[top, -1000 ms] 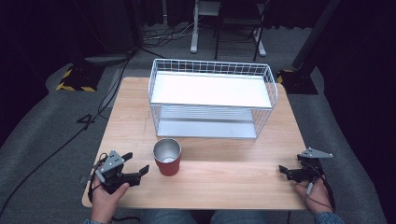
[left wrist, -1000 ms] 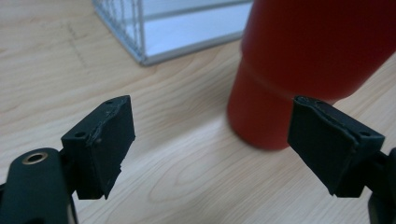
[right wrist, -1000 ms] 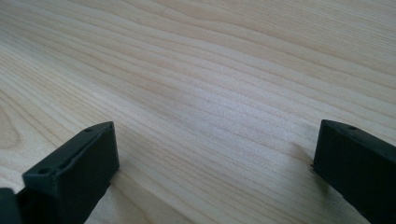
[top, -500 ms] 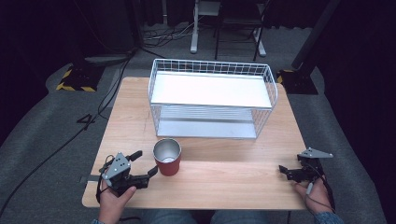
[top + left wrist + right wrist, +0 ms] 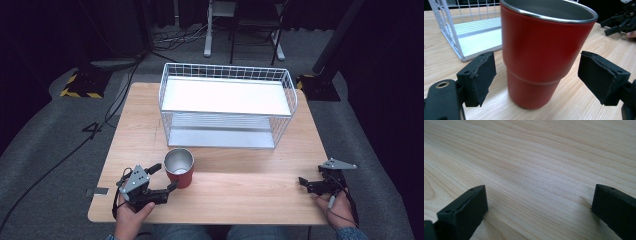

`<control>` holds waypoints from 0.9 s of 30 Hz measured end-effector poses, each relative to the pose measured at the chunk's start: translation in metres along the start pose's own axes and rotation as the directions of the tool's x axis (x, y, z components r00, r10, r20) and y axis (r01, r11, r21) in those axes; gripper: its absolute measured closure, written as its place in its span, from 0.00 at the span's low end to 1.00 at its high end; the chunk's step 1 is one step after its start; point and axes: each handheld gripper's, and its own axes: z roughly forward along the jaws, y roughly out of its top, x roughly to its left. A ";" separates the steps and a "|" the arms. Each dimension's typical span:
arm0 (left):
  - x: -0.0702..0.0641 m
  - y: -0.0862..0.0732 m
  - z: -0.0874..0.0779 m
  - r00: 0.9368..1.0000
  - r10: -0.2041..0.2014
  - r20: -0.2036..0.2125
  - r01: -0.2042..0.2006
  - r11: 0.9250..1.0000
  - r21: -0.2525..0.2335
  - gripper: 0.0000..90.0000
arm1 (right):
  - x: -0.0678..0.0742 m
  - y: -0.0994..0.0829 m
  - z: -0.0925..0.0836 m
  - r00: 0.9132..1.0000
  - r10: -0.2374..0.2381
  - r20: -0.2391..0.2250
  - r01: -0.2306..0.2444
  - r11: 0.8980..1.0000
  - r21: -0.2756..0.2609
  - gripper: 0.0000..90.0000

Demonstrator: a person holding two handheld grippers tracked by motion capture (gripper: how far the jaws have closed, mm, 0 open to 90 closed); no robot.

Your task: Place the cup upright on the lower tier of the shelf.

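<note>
The left gripper [image 5: 166, 178] is sitting low at the near edge of the wooden table [image 5: 240, 182] with its jaws spread wide, and the red tumbler [image 5: 179, 168] is standing upright between them, steel rim up, one pad on either side of its lower body and neither one touching yet as far as I can tell from the left gripper view [image 5: 536, 72]. The pads [image 5: 477, 76] are lining up around the narrower base section, below the step in the wall, so I am judging that a squeeze there could let the tapered, smooth cup slide up or tip forward out of the grip. If one pad is meeting the wall before the other, it may shove the tumbler across the wood instead of clamping it. Well off to the far side, the right gripper [image 5: 312, 185] is resting near the table's near edge, its jaws likewise wide apart over bare wood [image 5: 536, 170], holding nothing. Beyond the fingers, the white wire rack [image 5: 227, 105] is standing close behind the tumbler, so a lift swinging forward could clip its front wires.
</note>
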 end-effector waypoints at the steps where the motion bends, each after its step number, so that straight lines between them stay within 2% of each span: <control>1: -0.003 0.001 0.002 1.000 -0.008 -0.014 0.008 1.000 -0.002 0.17 | 0.000 0.000 0.000 1.000 0.000 0.000 0.000 1.000 0.000 0.00; 4: -0.005 0.001 0.006 1.000 -0.018 -0.022 0.018 1.000 -0.001 0.17 | 0.000 0.000 0.000 1.000 0.000 0.000 0.000 1.000 0.000 0.00; 8: -0.008 -0.001 0.015 0.999 -0.016 -0.032 0.017 0.999 0.027 0.17 | 0.000 0.000 0.000 1.000 0.000 0.000 0.000 1.000 0.000 0.00; 13: -0.010 -0.002 0.026 0.998 -0.023 -0.059 0.026 0.998 0.048 0.11 | 0.000 0.000 0.000 1.000 0.000 0.000 0.000 1.000 0.000 0.00; 20: -0.011 -0.002 0.040 0.996 -0.024 -0.085 0.032 0.995 0.094 0.08 | 0.000 0.000 0.000 1.000 0.000 0.000 0.000 1.000 0.000 0.00; 27: -0.013 -0.002 0.051 0.993 -0.030 -0.117 0.043 0.992 0.116 0.08 | 0.000 0.000 0.000 1.000 0.000 0.000 0.000 1.000 0.000 0.00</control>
